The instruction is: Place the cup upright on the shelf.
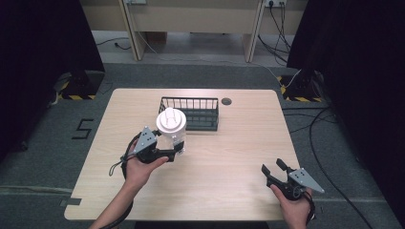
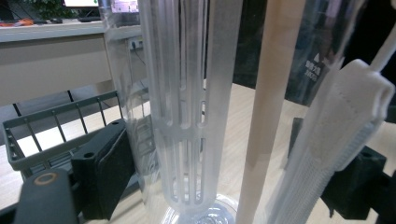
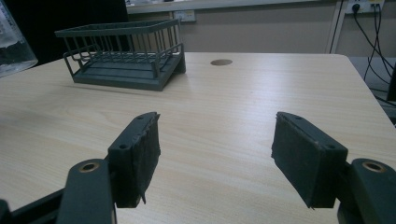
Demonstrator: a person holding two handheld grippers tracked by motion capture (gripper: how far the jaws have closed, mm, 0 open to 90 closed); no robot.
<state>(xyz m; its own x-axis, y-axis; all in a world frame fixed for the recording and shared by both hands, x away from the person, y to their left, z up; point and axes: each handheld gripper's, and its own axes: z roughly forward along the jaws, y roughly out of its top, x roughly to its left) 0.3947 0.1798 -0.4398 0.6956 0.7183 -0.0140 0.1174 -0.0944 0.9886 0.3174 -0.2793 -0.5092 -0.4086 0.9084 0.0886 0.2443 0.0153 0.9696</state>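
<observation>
Strainer (image 2: 187, 121) inside bottle (image 1: 170, 130) (left gripper view).

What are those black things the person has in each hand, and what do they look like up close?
They are hand-held tongs. The left tongs and right tongs are each black with two flat, dark padded jaws, a grey three-cornered plate on top and a black cable trailing back. Round brass-coloured fittings sit at the jaw joints. The forearms show no sleeves.

Your left gripper (image 1: 177, 149) sits left of table centre, forearm coming in from the bottom edge, jaws closed against something between them, while your right gripper (image 1: 273, 167) rests low near the table's front right edge, jaws spread wide with nothing between them, pointing up-left.
</observation>
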